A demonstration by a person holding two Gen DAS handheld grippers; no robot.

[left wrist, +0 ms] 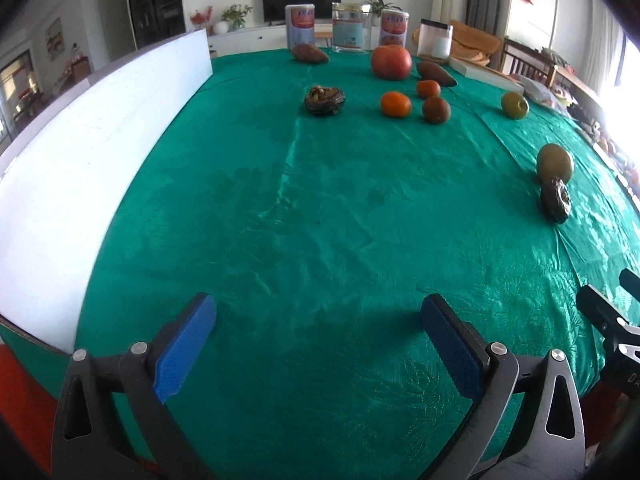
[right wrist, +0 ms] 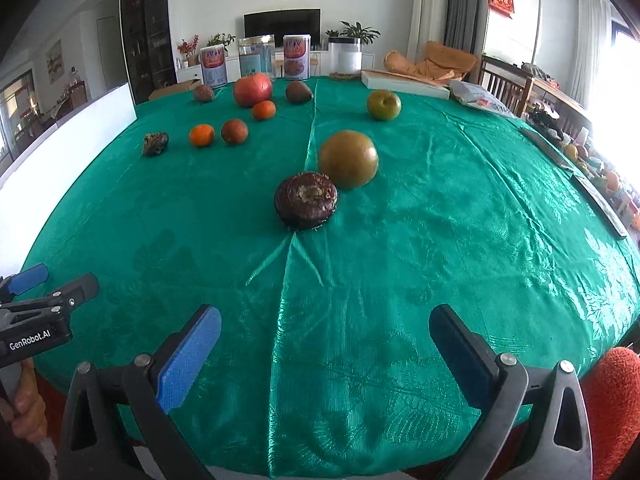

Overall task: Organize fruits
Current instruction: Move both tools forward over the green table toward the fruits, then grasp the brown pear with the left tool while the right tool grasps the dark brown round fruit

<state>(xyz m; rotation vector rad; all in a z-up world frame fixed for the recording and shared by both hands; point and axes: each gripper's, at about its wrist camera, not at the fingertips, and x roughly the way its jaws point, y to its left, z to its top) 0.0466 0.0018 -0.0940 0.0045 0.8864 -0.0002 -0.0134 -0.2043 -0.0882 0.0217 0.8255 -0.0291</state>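
Fruits lie scattered on a green tablecloth (right wrist: 440, 240). A dark brown round fruit (right wrist: 306, 200) sits nearest my right gripper (right wrist: 326, 320), touching a large green-brown pear (right wrist: 349, 159). Farther back are a green apple (right wrist: 384, 105), two oranges (right wrist: 201, 135) (right wrist: 263, 110), a reddish fruit (right wrist: 234, 131), a big red-orange fruit (right wrist: 253, 89) and a dark wrinkled fruit (right wrist: 155, 143). My right gripper is open and holds nothing. My left gripper (left wrist: 318, 308) is open too, over bare cloth, with the same oranges (left wrist: 395, 104) far ahead and the dark fruit (left wrist: 555, 200) at the right.
A white board (left wrist: 100, 152) stands along the table's left side. Several cans and jars (right wrist: 256, 58) line the far edge, beside a flat box (right wrist: 404, 82). Chairs (right wrist: 504, 84) and clutter sit to the right. A hand (right wrist: 24, 404) holds the left gripper's handle.
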